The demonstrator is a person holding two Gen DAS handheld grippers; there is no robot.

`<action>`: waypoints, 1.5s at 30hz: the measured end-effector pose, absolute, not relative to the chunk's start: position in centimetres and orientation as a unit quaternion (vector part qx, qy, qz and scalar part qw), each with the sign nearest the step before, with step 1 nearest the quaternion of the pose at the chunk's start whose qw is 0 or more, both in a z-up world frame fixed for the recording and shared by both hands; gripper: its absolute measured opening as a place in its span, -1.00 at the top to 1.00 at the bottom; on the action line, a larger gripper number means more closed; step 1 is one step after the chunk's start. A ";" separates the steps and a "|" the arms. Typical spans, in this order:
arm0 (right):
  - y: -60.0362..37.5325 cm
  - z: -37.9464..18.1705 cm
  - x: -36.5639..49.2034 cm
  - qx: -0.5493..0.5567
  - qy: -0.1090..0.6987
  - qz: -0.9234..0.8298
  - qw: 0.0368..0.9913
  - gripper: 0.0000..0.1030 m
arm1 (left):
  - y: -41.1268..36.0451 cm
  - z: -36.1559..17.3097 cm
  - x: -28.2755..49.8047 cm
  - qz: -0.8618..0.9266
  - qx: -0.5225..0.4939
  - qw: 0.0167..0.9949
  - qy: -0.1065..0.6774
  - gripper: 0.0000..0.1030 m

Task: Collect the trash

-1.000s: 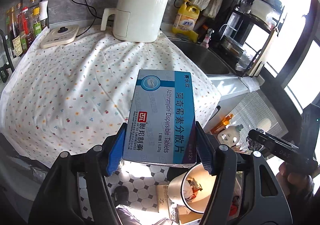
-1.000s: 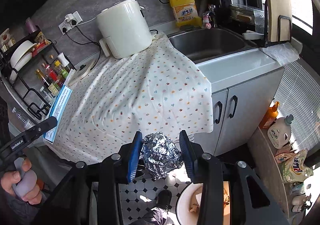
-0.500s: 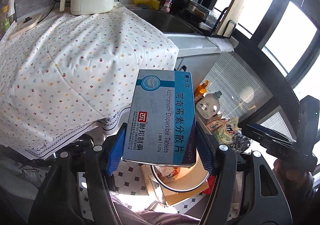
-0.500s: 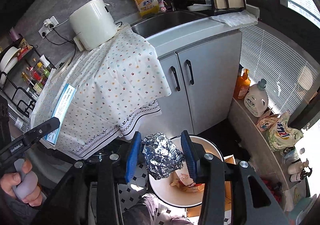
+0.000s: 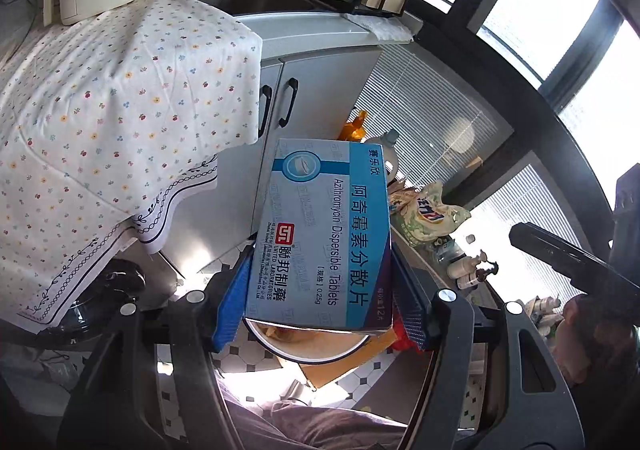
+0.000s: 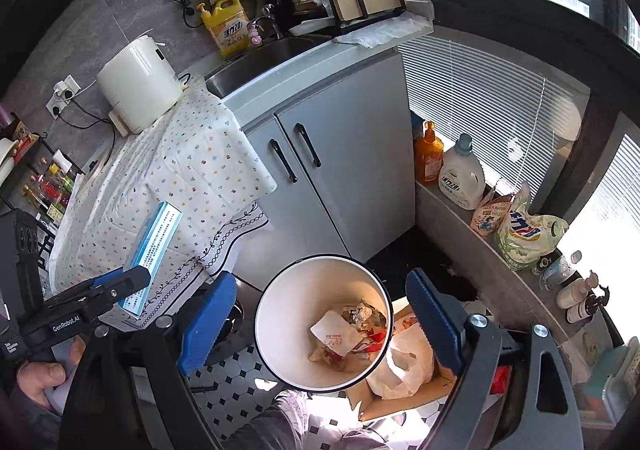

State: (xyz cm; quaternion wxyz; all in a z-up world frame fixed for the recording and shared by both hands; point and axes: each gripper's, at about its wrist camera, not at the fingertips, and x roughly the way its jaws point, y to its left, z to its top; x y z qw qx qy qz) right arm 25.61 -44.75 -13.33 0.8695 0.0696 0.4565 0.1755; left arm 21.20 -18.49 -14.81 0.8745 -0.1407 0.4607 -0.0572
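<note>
My left gripper [image 5: 320, 302] is shut on a blue and grey medicine box [image 5: 320, 234] and holds it above the white trash bin [image 5: 320, 346]. The box also shows edge-on in the right wrist view [image 6: 154, 246], left of the bin. My right gripper [image 6: 320, 318] is open and empty, right above the white bin [image 6: 280, 290]. The bin holds crumpled paper wrappers and a foil ball [image 6: 360, 312].
A grey cabinet [image 6: 340, 153] with black handles stands behind the bin. A flowered cloth [image 6: 180, 169] hangs over the counter to the left. A cardboard box with a plastic bag [image 6: 404, 366] sits beside the bin. Bottles [image 6: 460, 173] line a low ledge on the right.
My right gripper has opened and the foil ball has dropped into the bin. My left gripper has carried the medicine box off the counter to above the bin.
</note>
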 end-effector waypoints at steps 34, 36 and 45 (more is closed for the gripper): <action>-44.4 -9.8 22.7 0.084 0.442 0.181 0.875 -0.85 | -12.0 -6.2 16.6 0.002 -0.135 0.909 0.395 -0.88; -43.2 -9.0 22.2 0.082 0.438 0.179 0.877 -0.85 | -10.8 -5.1 15.9 0.003 -0.130 0.912 0.389 -0.88; -37.2 -5.2 19.1 0.091 0.412 0.167 0.891 -0.85 | -4.6 -0.6 11.4 0.029 -0.117 0.926 0.357 -0.88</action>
